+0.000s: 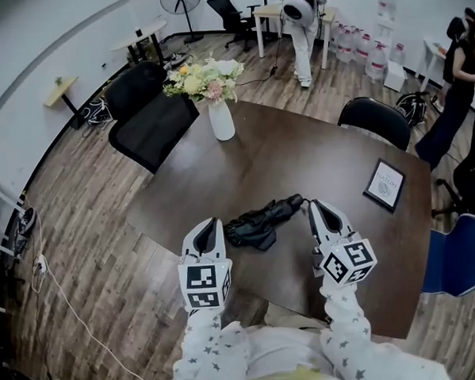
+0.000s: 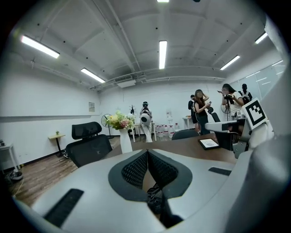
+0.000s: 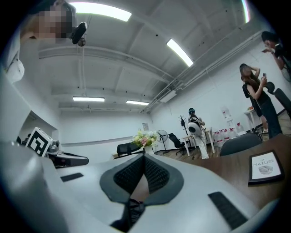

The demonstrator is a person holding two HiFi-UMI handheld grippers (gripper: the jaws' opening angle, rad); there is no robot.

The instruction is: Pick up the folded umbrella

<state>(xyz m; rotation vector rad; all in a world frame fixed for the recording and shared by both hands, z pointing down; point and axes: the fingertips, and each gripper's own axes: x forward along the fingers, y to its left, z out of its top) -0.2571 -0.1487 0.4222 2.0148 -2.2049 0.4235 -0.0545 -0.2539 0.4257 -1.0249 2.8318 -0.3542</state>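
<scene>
Surface: a dark brown surface with rounded corners, seen from above in the head view; mostly bare
Room: an office with a wood-plank floor, white walls and strip lights on the ceiling; a black office chair stands at the far left edge of the surface, a second black chair at the far right edge, a blue chair at the near right; people stand at the far end of the room
Vase: a white vase stands upright near the far left corner; it holds a bunch of pale flowers
Card: a dark-framed card lies flat near the right edge
Folded umbrella: the black folded umbrella lies on the surface near its near edge, between the two grippers; neither touches it
Left gripper: the left gripper points away from the person, just left of the umbrella; its jaws are pressed together with nothing gripped
Right gripper: the right gripper lies just right of the umbrella's handle end; its jaws meet at the tips, empty
Arms: star-print sleeves reach forward side by side
</scene>
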